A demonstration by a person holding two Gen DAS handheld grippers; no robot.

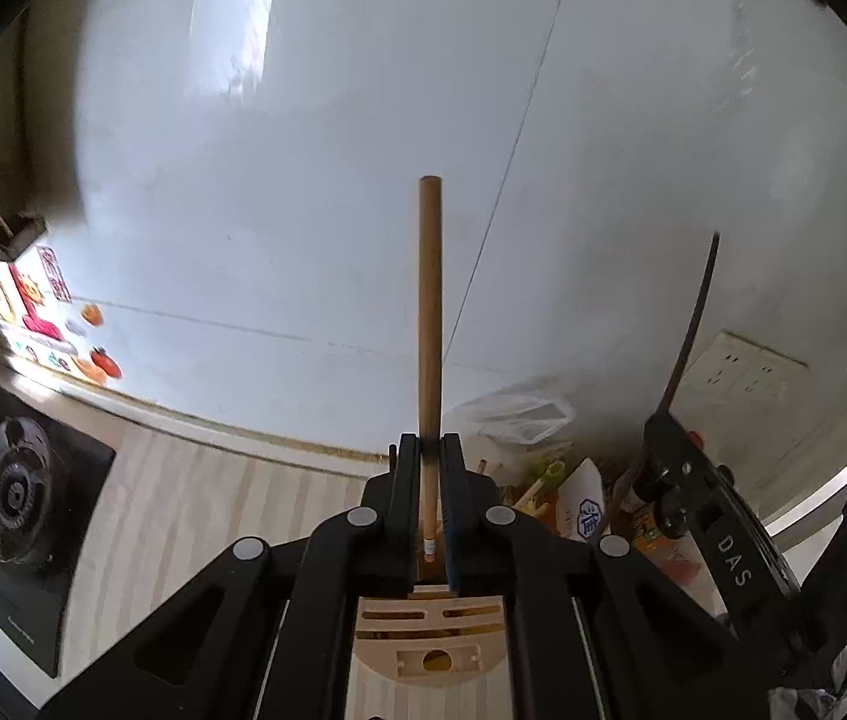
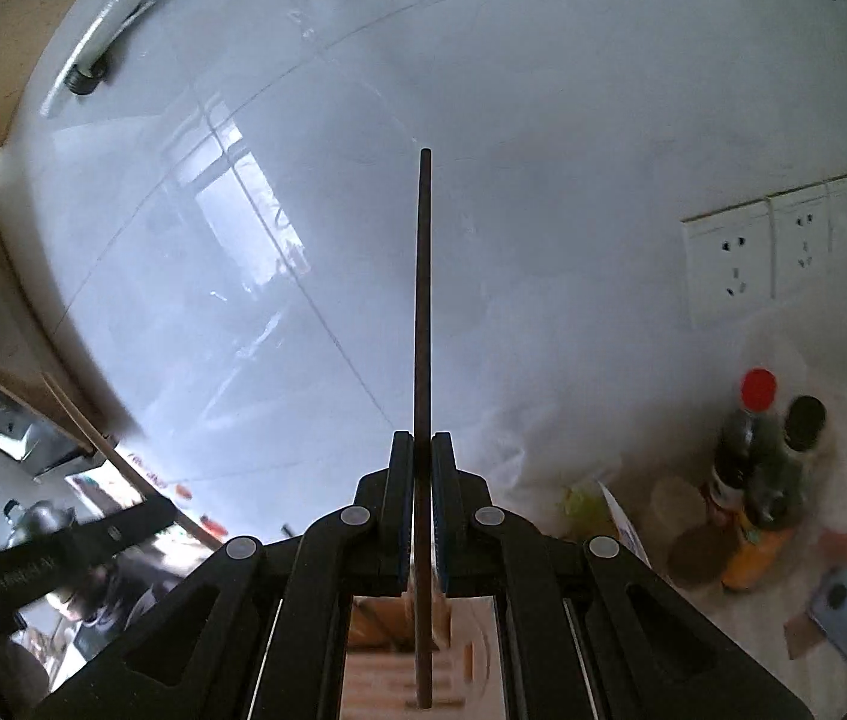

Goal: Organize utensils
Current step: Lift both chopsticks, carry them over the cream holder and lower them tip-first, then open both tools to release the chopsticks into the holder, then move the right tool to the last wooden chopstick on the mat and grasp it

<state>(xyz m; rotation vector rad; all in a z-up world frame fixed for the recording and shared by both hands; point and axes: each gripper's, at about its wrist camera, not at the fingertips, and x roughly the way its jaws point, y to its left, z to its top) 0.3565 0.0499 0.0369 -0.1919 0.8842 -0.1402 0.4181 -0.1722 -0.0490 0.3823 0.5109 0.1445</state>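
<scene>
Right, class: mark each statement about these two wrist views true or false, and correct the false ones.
1. The left claw grips a light wooden stick. True.
2. The right claw is open and empty. False: it is shut on a thin dark stick.
3. A gas burner shows in the left view. True.
4. The red-capped bottle lies on its side. False: it stands upright.
5. Wall sockets show in the right view. True.
</scene>
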